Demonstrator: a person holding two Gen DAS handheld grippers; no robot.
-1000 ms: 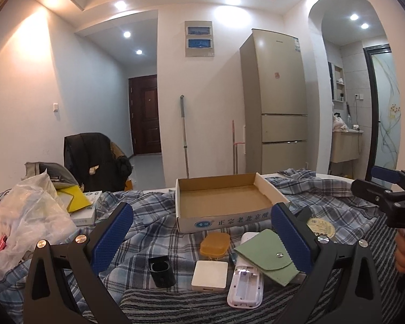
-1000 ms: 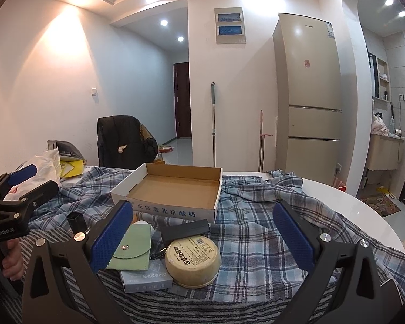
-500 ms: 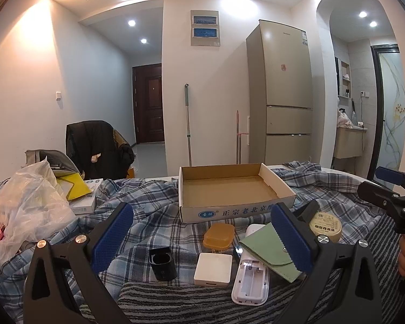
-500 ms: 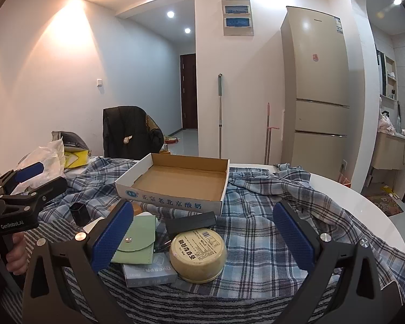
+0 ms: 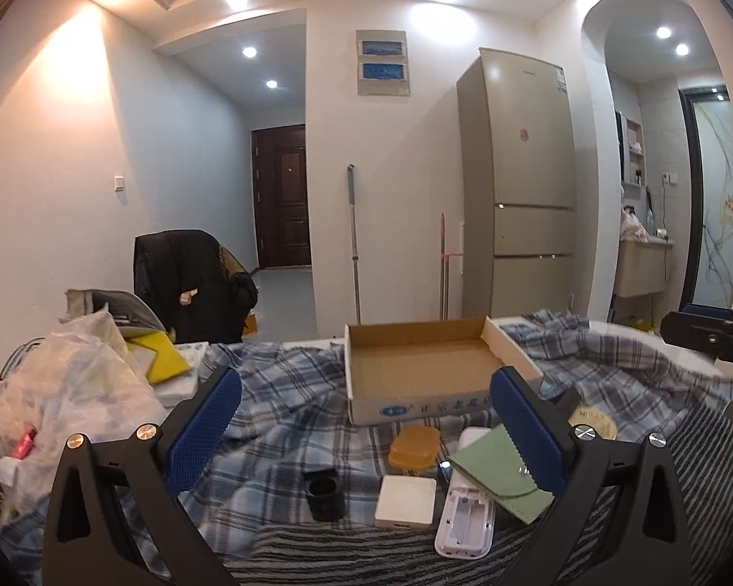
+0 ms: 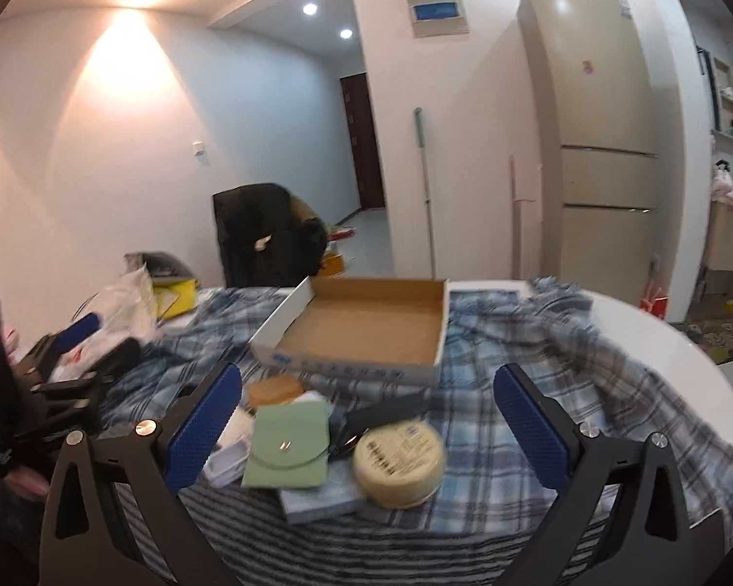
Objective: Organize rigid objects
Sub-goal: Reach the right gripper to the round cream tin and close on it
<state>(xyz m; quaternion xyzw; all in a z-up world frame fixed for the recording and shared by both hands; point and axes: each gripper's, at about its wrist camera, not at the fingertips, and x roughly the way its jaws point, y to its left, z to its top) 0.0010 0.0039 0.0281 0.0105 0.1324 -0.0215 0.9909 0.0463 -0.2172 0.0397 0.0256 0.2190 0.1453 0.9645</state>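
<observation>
Right now both grippers hover above the cloth-covered table (image 6: pixel 659 342), jaws spread wide and gripping nothing. Between the left gripper's (image 5: pixel 364 427) fingers lie a black cup (image 5: pixel 323 487), a white square box (image 5: pixel 406 501), an orange case (image 5: pixel 414 446) and a white battery holder (image 5: pixel 465 522), with a green pouch (image 5: pixel 501 476) overlapping the holder. The right gripper (image 6: pixel 366 432) frames that pouch, a round tin (image 6: pixel 398 456) just beside it, and a pale box (image 6: pixel 317 500) under both. Behind the clutter sits the cardboard tray (image 6: pixel 361 329), open. The right-wrist view is blurred.
</observation>
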